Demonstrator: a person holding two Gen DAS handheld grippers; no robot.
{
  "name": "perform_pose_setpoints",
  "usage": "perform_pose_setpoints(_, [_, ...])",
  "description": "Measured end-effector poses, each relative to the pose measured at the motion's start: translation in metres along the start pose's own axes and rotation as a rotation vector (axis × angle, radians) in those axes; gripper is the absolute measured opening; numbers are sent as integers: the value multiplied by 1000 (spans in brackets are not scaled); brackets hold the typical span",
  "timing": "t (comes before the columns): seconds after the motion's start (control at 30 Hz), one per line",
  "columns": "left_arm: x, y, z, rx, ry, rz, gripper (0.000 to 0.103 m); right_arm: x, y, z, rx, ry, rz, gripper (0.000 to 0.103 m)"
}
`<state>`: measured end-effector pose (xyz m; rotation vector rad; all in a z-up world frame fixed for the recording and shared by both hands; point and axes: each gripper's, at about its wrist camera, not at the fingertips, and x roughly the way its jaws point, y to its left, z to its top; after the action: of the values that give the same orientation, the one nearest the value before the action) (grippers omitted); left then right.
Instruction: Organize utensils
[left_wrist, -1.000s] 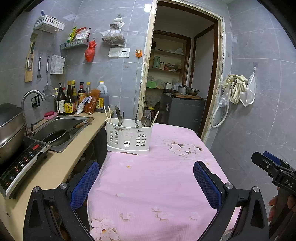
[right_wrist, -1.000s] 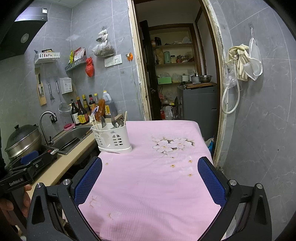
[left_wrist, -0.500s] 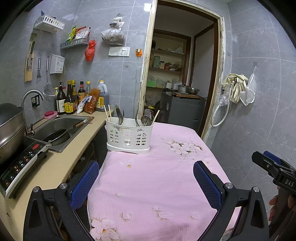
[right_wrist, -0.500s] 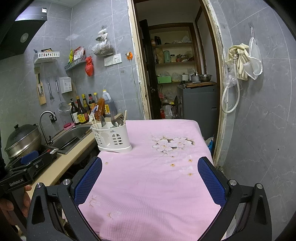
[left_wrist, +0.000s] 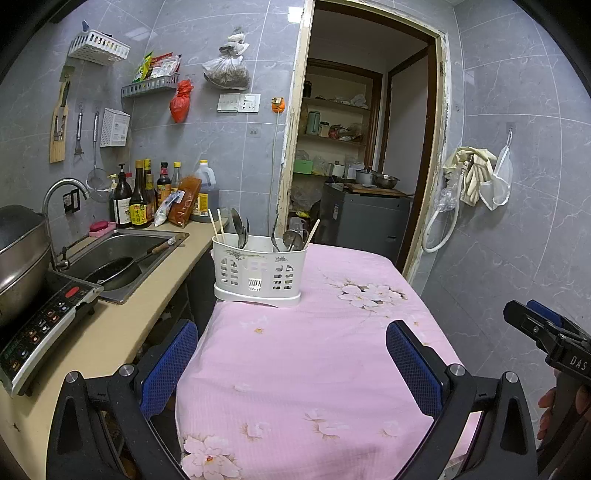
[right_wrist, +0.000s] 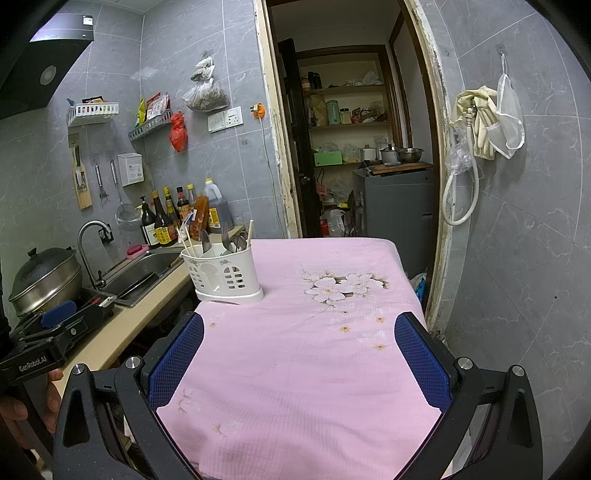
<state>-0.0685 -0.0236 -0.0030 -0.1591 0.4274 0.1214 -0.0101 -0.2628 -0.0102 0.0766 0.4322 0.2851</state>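
Observation:
A white plastic utensil holder (left_wrist: 257, 271) stands at the far left of the table with the pink flowered cloth (left_wrist: 317, 354). It holds chopsticks (left_wrist: 216, 221), spoons (left_wrist: 239, 226) and a small ladle (left_wrist: 291, 238). It also shows in the right wrist view (right_wrist: 224, 275). My left gripper (left_wrist: 291, 360) is open and empty, above the near part of the table. My right gripper (right_wrist: 299, 354) is open and empty, also above the near part of the table. Both are well short of the holder.
A counter on the left carries an induction hob (left_wrist: 40, 328) with a pot (left_wrist: 18, 254), a sink (left_wrist: 122, 254) with a pan and several bottles (left_wrist: 138, 201). An open doorway (left_wrist: 362, 166) lies behind the table. The grey tiled wall (left_wrist: 517, 221) runs close along the right.
Both grippers have stayed almost still and open. The view has hardly shifted.

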Motion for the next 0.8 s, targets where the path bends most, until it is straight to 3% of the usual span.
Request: perform_pose_setpoints(0.8, [-1,1,-3,-1,-1,-12,103,3,2,-5,-4,6,2,102])
